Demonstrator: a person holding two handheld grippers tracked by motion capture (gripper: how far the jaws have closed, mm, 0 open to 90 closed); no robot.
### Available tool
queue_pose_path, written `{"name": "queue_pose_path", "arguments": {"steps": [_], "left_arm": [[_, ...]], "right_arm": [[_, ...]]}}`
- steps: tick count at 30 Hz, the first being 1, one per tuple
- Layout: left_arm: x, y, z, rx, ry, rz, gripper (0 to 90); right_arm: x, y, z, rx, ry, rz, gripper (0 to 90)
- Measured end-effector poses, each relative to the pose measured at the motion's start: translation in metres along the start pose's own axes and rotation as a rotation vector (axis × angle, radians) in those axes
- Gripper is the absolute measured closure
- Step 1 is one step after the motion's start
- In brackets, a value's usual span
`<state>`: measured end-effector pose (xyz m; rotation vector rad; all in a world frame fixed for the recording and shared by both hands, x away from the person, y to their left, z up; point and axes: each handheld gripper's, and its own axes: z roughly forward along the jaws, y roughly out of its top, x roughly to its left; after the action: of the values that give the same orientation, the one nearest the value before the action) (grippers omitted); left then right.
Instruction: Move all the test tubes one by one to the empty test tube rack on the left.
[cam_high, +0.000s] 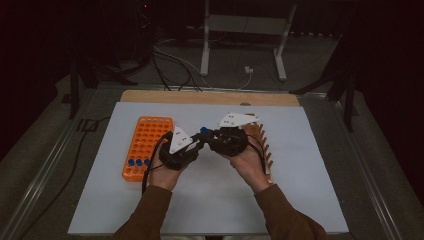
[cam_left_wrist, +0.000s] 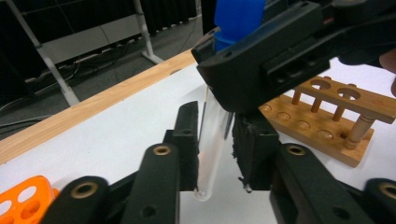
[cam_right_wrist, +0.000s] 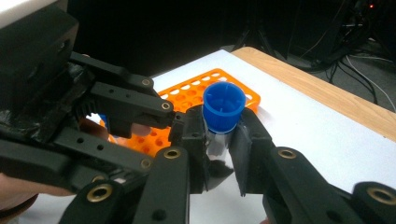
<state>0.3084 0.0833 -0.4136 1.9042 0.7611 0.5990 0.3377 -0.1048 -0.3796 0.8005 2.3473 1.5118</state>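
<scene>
Passing: a clear tube (cam_left_wrist: 211, 140) with a blue cap (cam_right_wrist: 224, 108) sits between both grippers above the counter (cam_high: 210, 200), midway between the orange rack (cam_high: 146, 145) and the wooden rack (cam_high: 260, 142)
Right gripper (cam_right_wrist: 219, 140): jaws clenched on the tube just under the cap; in the left gripper view it comes in from above and grips the top end
Left gripper (cam_left_wrist: 215, 149): jaws closed in on the lower glass; the left pad looks pressed to the wall, the right pad seems close against it, though contact there is hard to confirm
Tube axis: near upright, slightly tilted; cap up, rounded bottom down and free of the counter; its long axis crosses both pairs of jaws roughly square
Key relation: the two grips are stacked along the tube, right above, left below; the lower end is clear for lowering into a hole
Nearer hand: the left sits by the orange rack, which holds several blue-capped tubes at its near end; the right sits by the wooden rack
Judgement: probably a handover, with one grip to let go while the other carries the tube; a twist on the cap is also possible
</scene>
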Motion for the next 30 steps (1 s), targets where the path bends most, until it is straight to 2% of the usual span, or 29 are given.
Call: {"name": "queue_pose_path", "arguments": {"steps": [5,11,15,25,30], "left_arm": [[0.000,-0.002,0.000,0.002,-0.020,-0.008,77.8],[0.006,-0.005,0.001,0.012,-0.019,-0.043,78.1],[0.010,-0.006,-0.001,0.007,-0.019,-0.065,78.1],[0.019,-0.006,-0.009,0.001,0.001,-0.102,78.1],[0.026,-0.007,-0.015,-0.010,0.002,-0.125,78.1]], "right_arm": [[0.001,0.000,0.001,0.010,0.006,-0.023,75.9],[-0.001,0.000,0.000,-0.001,0.011,-0.013,53.2],[-0.003,-0.001,-0.002,-0.011,0.008,-0.015,41.8],[-0.009,-0.006,-0.003,-0.004,-0.019,0.016,16.9],[-0.015,-0.013,-0.003,0.010,-0.046,0.029,10.4]]}}
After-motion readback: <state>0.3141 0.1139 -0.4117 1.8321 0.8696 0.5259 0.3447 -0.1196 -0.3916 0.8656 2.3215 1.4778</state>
